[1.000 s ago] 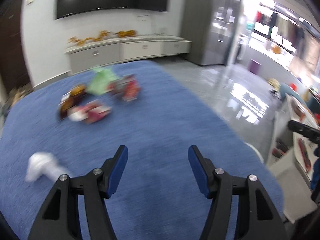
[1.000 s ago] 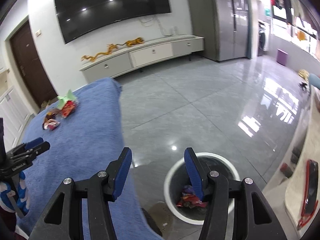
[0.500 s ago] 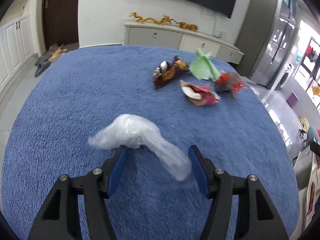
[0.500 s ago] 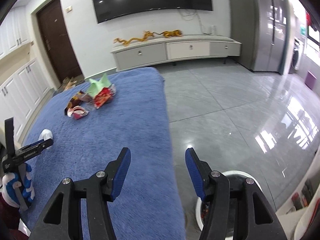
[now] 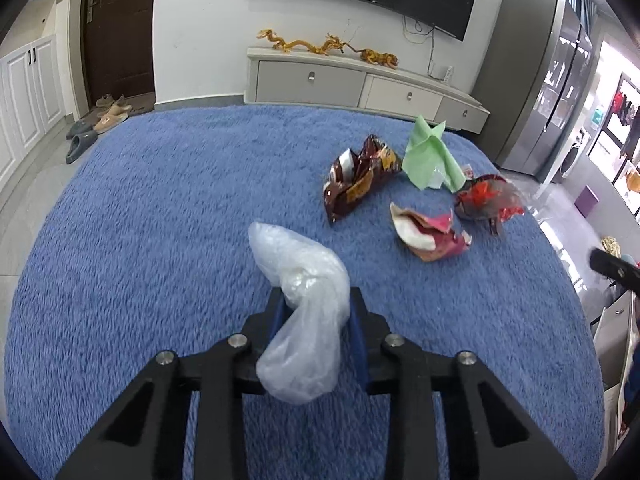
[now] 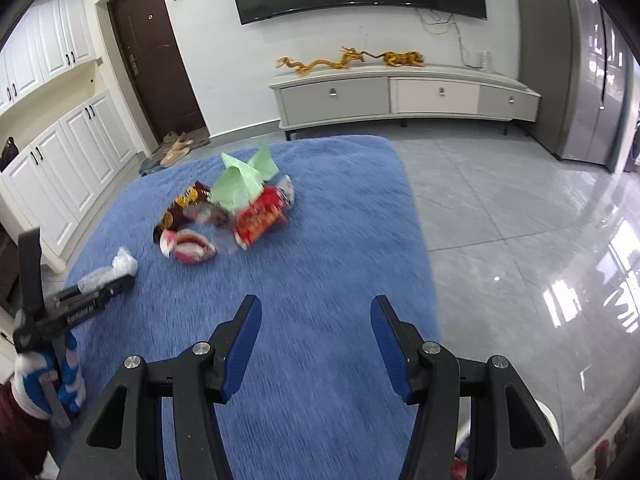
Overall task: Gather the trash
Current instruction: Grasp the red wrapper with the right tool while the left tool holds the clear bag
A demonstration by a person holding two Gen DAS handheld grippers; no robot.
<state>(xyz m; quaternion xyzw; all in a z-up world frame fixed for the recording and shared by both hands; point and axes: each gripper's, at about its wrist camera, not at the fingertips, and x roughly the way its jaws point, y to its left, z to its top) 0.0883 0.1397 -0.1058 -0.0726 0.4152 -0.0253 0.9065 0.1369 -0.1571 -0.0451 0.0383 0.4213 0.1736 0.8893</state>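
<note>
Crumpled clear plastic bag point(image 5: 304, 316), light, soft and slippery-looking, sits pinched at its knotted middle in the left tongs point(image 5: 316, 316) above the blue tabletop point(image 5: 160, 220), while the right tongs point(image 6: 316, 344) hang spread.

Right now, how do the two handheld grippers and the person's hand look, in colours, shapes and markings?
Both grippers, left gripper and right gripper, have black angular frames with silver screws and blue pads on the jaws. Seen from the right wrist view, the left one carries small white lettering, too blurred to read. The left hand wears a blue and white glove over a dark red sleeve.
</note>
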